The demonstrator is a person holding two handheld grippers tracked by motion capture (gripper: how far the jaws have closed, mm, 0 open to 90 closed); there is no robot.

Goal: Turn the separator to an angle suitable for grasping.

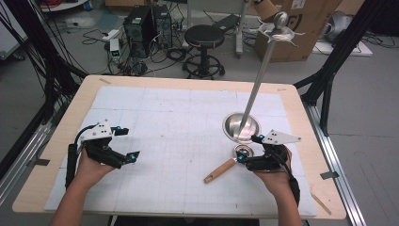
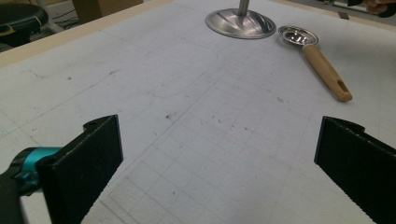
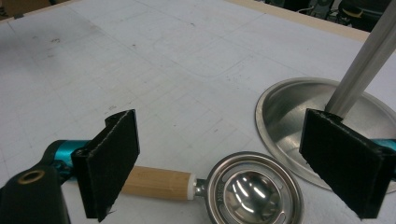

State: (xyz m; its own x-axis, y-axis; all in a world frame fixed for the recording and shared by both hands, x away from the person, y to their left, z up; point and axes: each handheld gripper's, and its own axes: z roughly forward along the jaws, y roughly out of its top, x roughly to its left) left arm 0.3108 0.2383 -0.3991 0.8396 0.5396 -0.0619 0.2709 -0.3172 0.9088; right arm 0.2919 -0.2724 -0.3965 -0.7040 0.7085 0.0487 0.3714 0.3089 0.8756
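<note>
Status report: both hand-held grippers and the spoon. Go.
Left hand-held gripper open, over bare mat. Right hand-held gripper open, straddling the wooden-handled spoon, not gripping. Stand base close beside the spoon.

Black hand-held gripper (image 1: 121, 144), ribbed pads, teal joints, grey three-cornered plate, black cable

Even, diffuse overhead light is falling on the white mat (image 1: 179, 136), casting only faint shadows. Glare is flashing off the steel stand base (image 3: 299, 116) and the scoop bowl (image 3: 252, 191). The high view is looking soft and grainy; close jaws are blurring slightly.
</note>
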